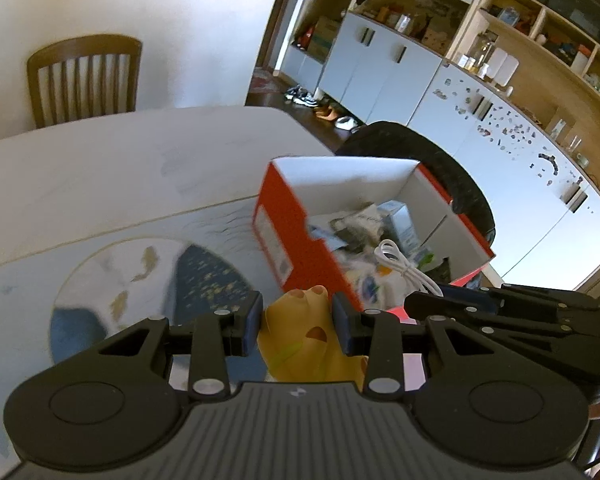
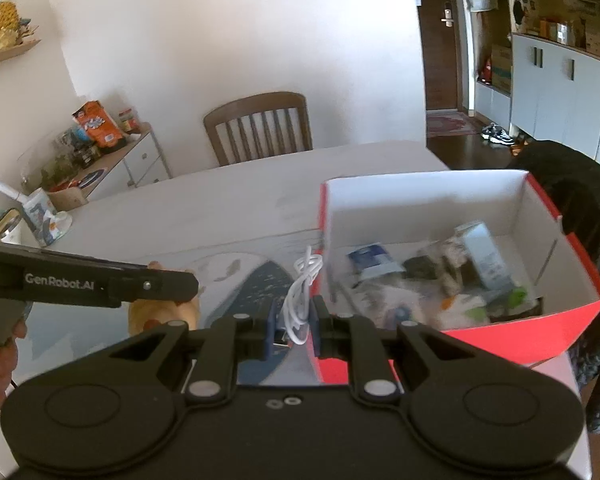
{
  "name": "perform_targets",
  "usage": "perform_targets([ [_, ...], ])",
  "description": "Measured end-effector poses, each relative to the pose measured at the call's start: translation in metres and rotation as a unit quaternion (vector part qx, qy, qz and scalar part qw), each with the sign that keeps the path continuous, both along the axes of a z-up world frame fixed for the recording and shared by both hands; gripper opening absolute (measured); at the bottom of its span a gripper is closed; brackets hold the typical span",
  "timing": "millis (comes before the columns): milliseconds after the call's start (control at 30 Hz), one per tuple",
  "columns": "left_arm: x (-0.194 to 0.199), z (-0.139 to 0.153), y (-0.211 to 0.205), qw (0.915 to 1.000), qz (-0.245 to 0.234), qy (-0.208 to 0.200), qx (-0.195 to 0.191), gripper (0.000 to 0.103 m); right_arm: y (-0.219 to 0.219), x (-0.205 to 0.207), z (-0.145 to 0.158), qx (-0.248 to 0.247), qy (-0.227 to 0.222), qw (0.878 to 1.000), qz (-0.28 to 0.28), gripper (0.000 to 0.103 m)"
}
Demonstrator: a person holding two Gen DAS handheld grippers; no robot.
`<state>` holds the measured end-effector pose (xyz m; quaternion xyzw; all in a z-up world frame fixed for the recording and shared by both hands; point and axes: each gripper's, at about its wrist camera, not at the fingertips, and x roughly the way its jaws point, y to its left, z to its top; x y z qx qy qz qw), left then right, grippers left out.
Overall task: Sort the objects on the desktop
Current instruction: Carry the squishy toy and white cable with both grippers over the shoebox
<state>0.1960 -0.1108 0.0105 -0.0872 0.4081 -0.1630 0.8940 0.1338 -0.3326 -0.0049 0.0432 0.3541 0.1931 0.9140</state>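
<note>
My left gripper (image 1: 298,326) is shut on a yellow rubber toy (image 1: 300,344) and holds it above the mat, just left of the red box (image 1: 284,236). The toy also shows in the right wrist view (image 2: 160,312) under the left gripper's finger. My right gripper (image 2: 294,322) is shut on a coiled white cable (image 2: 300,296), held by the box's left wall (image 2: 516,328). The cable shows in the left wrist view (image 1: 404,272) over the box's near corner. The open box holds several small packages and papers.
A blue and white patterned mat (image 1: 140,280) lies on the white table (image 1: 120,160). A wooden chair (image 2: 260,124) stands at the far side. A dark jacket (image 2: 580,200) hangs behind the box. A side cabinet with clutter (image 2: 92,144) stands at the left.
</note>
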Motion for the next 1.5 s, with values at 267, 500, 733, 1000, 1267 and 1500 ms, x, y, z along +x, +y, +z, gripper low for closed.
perform_targets([
  [267, 0.022, 0.008, -0.044, 0.9998, -0.014, -0.013, 0.000, 0.036, -0.046, 0.019, -0.004, -0.007, -0.002, 1.000, -0.008, 0.017],
  [500, 0.046, 0.012, -0.074, 0.9996, -0.014, -0.026, 0.004, 0.036, -0.076, 0.039, -0.010, -0.012, 0.004, 1.000, -0.004, 0.017],
  [733, 0.071, 0.010, -0.096, 0.9989, -0.027, -0.035, 0.016, 0.036, -0.091, 0.053, -0.014, -0.020, 0.006, 1.000, 0.007, 0.017],
  [1000, 0.105, -0.005, -0.121, 0.9975, -0.039, -0.035, 0.047, 0.036, -0.101, 0.069, -0.028, -0.029, 0.019, 0.999, 0.017, 0.017],
  [1267, 0.133, -0.023, -0.143, 0.9942, -0.044, -0.028, 0.094, 0.036, -0.108, 0.087, -0.043, -0.036, 0.035, 0.999, 0.020, 0.016],
  [1500, 0.147, -0.040, -0.153, 0.9916, -0.052, -0.015, 0.117, 0.036, -0.107, 0.096, -0.056, -0.047, 0.045, 0.997, 0.032, 0.016],
])
